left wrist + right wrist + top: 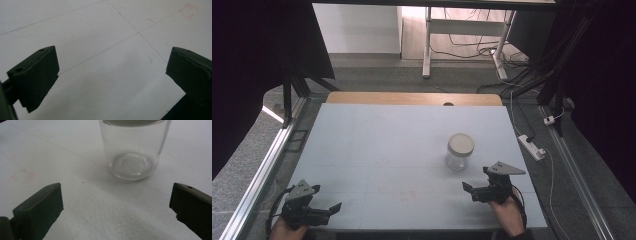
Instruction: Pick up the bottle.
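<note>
Glass jar (pixel 459 152), round, clear, pale-lidded, near gaping right tool (pixel 473 189).

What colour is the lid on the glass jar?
The lid on the glass jar is off-white, almost cream; the high view shows it best.

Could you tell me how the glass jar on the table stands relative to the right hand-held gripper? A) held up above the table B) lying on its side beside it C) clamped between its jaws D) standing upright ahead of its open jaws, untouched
D: the glass jar stands upright on the table ahead of the right hand-held gripper, whose jaws are spread wide and apart from the glass.
</note>
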A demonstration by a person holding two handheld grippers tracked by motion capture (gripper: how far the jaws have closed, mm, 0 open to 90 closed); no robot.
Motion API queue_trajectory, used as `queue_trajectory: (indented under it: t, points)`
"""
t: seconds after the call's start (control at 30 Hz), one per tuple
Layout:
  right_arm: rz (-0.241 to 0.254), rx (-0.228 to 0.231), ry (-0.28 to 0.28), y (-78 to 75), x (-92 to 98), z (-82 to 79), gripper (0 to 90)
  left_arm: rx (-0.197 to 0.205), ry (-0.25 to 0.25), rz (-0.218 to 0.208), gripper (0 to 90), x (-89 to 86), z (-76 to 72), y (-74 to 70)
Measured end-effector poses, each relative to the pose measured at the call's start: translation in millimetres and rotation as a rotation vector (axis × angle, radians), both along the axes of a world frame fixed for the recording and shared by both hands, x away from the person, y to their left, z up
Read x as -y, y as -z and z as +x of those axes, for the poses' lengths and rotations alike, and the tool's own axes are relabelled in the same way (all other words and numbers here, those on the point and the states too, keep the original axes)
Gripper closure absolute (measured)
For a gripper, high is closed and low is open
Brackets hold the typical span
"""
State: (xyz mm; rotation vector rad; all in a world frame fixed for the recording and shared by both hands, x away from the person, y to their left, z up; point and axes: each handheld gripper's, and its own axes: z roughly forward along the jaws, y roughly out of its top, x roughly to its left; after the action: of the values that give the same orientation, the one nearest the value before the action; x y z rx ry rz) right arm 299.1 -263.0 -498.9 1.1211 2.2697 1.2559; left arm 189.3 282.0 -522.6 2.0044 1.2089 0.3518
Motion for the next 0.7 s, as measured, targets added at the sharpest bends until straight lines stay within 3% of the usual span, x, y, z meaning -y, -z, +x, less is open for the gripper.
queue_trajectory:
  t: [0.5, 0.6, 0.7]
  points:
    - [-0.035, 0.041, 0.015, 4.1, -7.2, 29.6, 0.0, 0.000, 0.003, -0.001, 0.0, 0.0, 0.1, 0.1]
    - [-0.061, 0.034, 0.003, 5.0, -10.2, 35.7, 0.0, 0.000, 0.003, -0.003, 0.0, -0.2, 0.1, 0.2]
    - [-0.049, 0.025, 0.012, 5.7, -12.1, 42.0, 0.0, -0.001, 0.004, -0.002, 0.0, -0.2, 0.2, 0.2]
